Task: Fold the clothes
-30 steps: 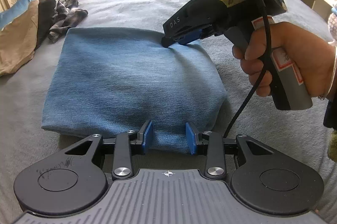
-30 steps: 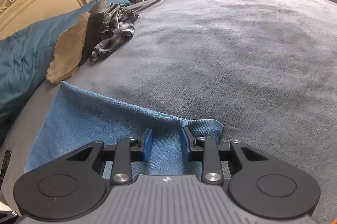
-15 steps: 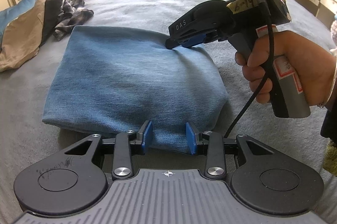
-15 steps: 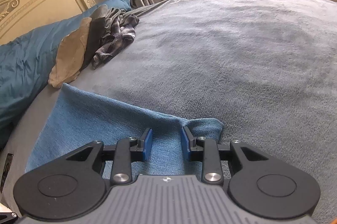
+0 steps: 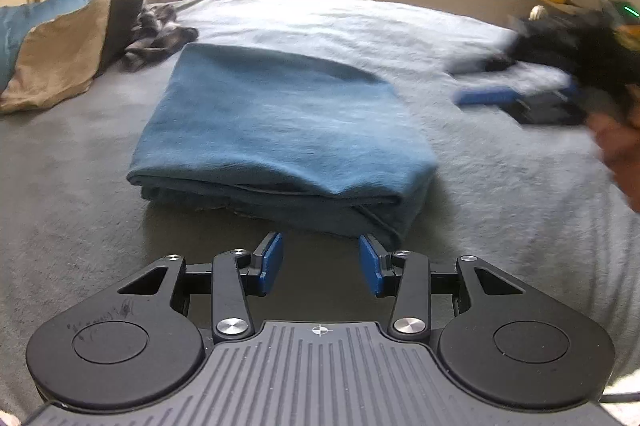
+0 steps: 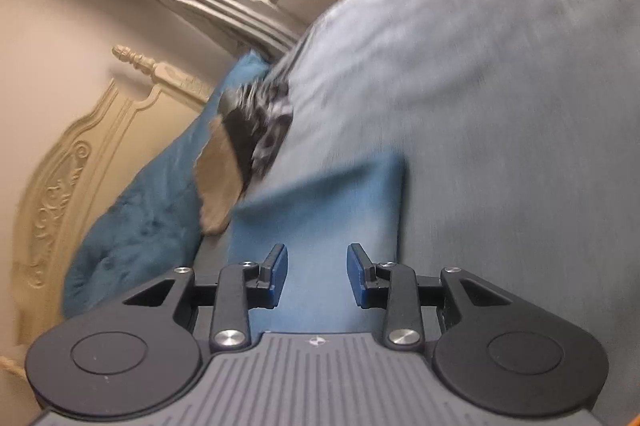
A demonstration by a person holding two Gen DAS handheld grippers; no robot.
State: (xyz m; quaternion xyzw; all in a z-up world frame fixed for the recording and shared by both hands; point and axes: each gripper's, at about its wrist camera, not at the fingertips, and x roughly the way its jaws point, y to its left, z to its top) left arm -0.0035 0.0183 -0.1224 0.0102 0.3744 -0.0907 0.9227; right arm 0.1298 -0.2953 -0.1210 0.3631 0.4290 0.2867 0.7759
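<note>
A folded blue denim garment [image 5: 280, 121] lies flat on the grey bed [image 5: 480, 205], its layered folded edge facing me. My left gripper [image 5: 320, 240] sits just short of that edge with its jaws opening and nothing between the blue pads. In the left wrist view my right gripper [image 5: 460, 81] is a blur off the garment's right side, held by a hand [image 5: 620, 153]. Its own view is rolled. There the right gripper [image 6: 317, 250] hovers over the blue garment [image 6: 320, 193], jaws opening, holding no cloth.
A pile of unfolded clothes lies at the far left: a tan piece [image 5: 60, 57], a dark one and a plaid one [image 5: 156, 33]. A teal pillow [image 6: 140, 218] leans on the cream headboard [image 6: 80, 165]. A window sill with clutter runs along the back wall.
Both grippers let go of the garment and drew back from it. The right one swung off to the right and rolled. The garment stays folded on the bed.
</note>
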